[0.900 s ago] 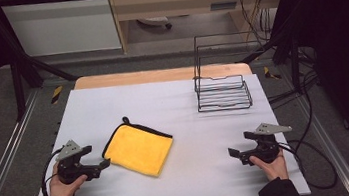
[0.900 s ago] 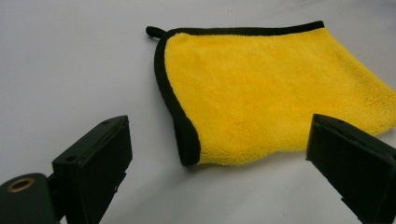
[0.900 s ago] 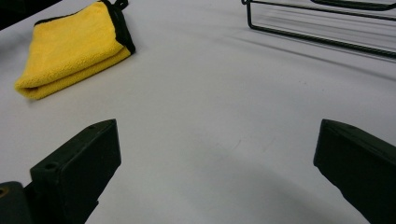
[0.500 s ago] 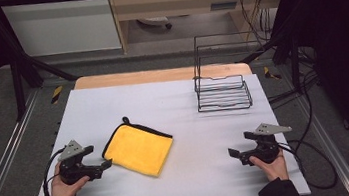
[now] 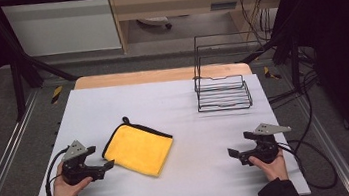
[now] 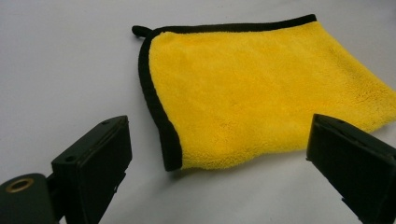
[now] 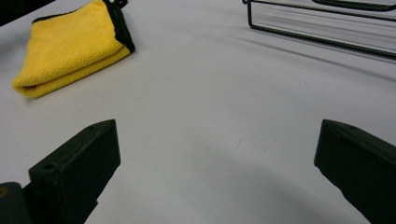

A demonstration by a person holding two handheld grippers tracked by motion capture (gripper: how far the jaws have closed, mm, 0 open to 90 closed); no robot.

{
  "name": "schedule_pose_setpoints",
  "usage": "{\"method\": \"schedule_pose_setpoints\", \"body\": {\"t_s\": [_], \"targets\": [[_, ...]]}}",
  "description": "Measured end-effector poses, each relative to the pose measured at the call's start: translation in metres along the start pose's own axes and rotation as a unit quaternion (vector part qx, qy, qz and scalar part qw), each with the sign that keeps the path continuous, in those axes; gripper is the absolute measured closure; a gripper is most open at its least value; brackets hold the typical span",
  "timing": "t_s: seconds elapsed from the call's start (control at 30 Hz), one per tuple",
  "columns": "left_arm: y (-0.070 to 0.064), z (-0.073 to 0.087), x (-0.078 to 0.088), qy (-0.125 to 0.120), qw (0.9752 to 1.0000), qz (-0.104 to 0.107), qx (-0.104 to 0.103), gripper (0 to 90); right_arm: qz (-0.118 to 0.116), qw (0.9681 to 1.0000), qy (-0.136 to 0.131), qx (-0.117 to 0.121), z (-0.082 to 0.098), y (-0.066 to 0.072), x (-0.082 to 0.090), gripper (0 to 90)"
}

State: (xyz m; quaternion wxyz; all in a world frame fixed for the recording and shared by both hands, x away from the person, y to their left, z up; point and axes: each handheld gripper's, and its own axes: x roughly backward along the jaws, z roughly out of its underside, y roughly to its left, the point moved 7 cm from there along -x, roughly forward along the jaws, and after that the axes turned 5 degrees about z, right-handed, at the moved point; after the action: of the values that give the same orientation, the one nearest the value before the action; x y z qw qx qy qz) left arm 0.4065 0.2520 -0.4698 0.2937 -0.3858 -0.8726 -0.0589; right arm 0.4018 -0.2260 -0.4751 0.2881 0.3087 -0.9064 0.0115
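A folded yellow microfibre cloth with black trim (image 5: 138, 148) lies flat on the white table top (image 5: 173, 103), toward its near left. The left gripper (image 5: 104, 166) rests on the table just beside the cloth's near-left corner, jaws spread wide and empty. The right gripper (image 5: 233, 153) sits well apart at the near right, jaws likewise wide apart. A black wire rack (image 5: 222, 91) stands at the far right

The white surface (image 5: 183, 107) lies bare between the folded cloth (image 5: 138, 149) at front left and the wire rack (image 5: 221, 87) at back right. The left gripper (image 5: 101, 167), jaws apart, sits just beside the cloth's near corner. Bare surface lies ahead of the right gripper (image 5: 235, 154), with the rack well apart.
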Motion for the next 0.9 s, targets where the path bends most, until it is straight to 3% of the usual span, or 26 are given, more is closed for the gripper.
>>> {"method": "schedule_pose_setpoints", "body": {"t_s": [0.57,0.9], "targets": [[-0.002,-0.001,-0.001,0.0,1.0,0.003,-0.001,6.3,0.003,1.0,0.002,-0.001,0.0,0.0,0.0,0.8],[-0.016,-0.006,-0.008,0.009,0.9999,0.008,-0.006,6.4,0.006,1.0,0.002,0.0,0.0,-0.001,0.0,0.7]]}}
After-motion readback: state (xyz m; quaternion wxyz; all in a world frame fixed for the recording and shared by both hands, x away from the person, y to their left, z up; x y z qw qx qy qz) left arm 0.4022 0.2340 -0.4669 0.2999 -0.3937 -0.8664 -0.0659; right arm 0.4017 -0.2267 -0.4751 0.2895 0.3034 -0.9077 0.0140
